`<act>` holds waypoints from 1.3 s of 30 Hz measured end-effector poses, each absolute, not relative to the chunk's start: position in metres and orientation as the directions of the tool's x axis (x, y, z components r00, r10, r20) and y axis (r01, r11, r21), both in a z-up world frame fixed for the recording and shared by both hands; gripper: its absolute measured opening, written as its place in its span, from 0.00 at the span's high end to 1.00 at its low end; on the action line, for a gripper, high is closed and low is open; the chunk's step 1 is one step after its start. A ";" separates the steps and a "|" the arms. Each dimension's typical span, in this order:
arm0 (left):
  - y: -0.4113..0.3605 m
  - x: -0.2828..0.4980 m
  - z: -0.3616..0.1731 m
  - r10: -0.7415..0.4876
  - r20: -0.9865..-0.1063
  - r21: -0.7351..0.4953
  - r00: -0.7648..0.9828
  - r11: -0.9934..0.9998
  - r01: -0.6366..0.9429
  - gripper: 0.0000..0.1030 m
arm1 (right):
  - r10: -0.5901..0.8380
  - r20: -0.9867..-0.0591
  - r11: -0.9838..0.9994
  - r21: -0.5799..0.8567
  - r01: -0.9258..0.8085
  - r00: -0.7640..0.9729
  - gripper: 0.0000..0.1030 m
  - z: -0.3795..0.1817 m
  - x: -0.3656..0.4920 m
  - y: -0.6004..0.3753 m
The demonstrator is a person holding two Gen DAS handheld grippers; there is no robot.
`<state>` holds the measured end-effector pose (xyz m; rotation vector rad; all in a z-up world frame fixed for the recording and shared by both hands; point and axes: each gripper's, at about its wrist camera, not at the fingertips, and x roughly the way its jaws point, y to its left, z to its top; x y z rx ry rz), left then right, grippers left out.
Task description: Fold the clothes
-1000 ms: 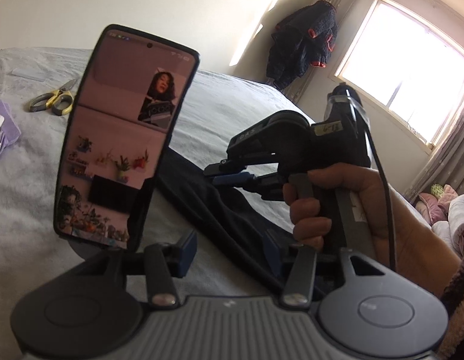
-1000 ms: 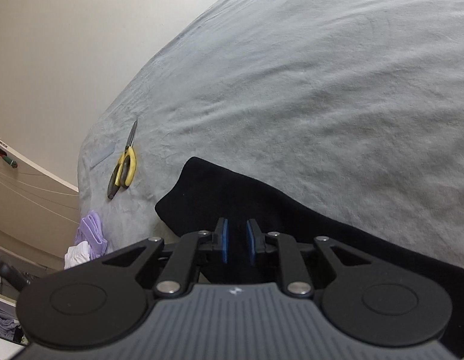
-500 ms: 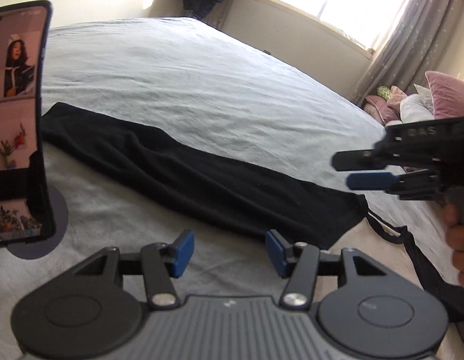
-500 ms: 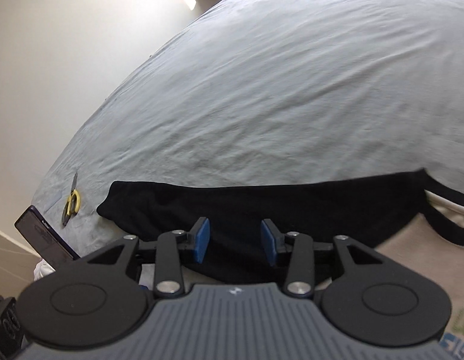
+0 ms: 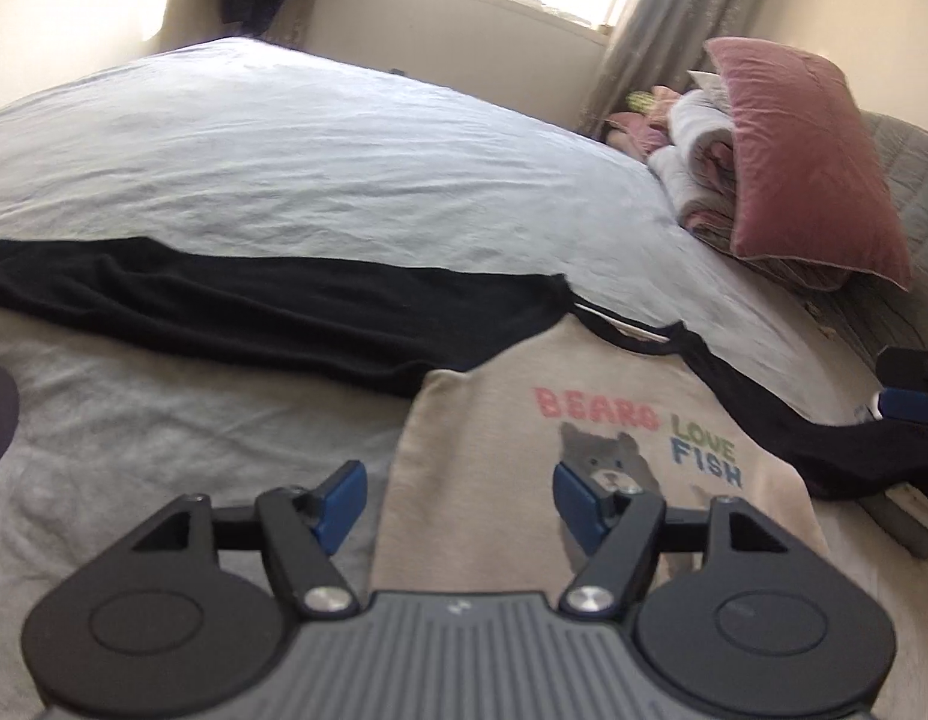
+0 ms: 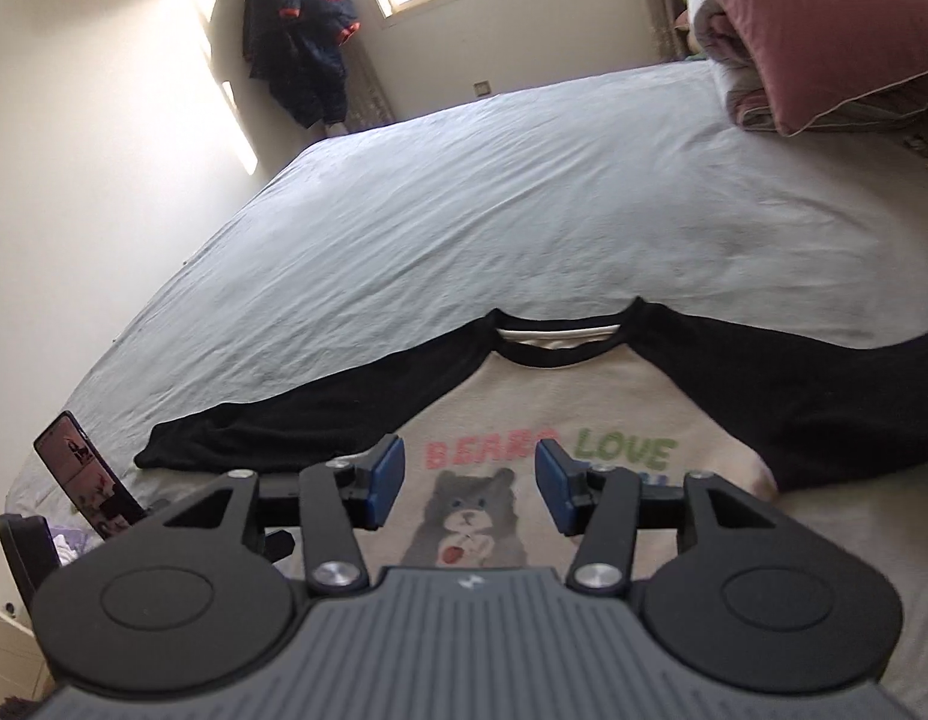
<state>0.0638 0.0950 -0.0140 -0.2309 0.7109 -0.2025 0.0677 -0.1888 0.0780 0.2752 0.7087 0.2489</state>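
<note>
The beige shirt (image 6: 560, 414) with black sleeves and a bear print lay flat on the bed (image 6: 524, 228), both sleeves spread out to the sides. The left gripper (image 5: 455, 504) and the right gripper (image 6: 467, 483) hovered above it, fingers open, holding nothing.

Bare bed sheet (image 6: 524, 210) is lying open beyond the shirt (image 6: 584, 420). A propped phone (image 6: 83, 480) is standing left; pillows (image 5: 812, 156) are seemingly crowding the right.
</note>
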 end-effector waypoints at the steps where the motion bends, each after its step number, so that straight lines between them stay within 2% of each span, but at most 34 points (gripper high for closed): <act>1: 0.088 0.059 -0.013 -0.281 -0.605 -0.262 0.745 0.954 0.147 0.32 | 0.288 -0.592 0.942 0.317 -0.111 0.753 0.43 0.075 0.055 -0.195; 6: 0.063 0.043 -0.017 -0.316 -0.598 -0.193 0.737 0.949 0.250 0.32 | 0.201 -0.572 0.953 0.301 -0.025 0.795 0.40 0.045 0.008 -0.229; 12: 0.050 0.040 -0.033 -0.296 -0.652 -0.165 0.698 0.954 0.250 0.32 | 0.100 -0.670 0.946 0.293 0.139 0.735 0.39 0.005 -0.005 -0.270; 16: 0.042 0.039 -0.036 -0.287 -0.663 -0.153 0.692 0.956 0.250 0.32 | 0.083 -0.662 0.925 0.330 0.190 0.744 0.39 0.002 -0.012 -0.294; 21: 0.031 0.038 -0.033 -0.280 -0.664 -0.140 0.693 0.957 0.253 0.21 | 0.097 -0.659 0.914 0.356 0.196 0.746 0.34 0.002 -0.013 -0.304; 24: 0.025 0.038 -0.030 -0.288 -0.661 -0.140 0.693 0.954 0.263 0.19 | 0.142 -0.653 0.896 0.405 0.184 0.744 0.33 0.002 -0.012 -0.306; 39: 0.016 0.044 -0.022 -0.285 -0.651 -0.128 0.703 0.955 0.269 0.16 | 0.102 -0.642 0.944 0.304 0.130 0.760 0.29 0.009 0.012 -0.287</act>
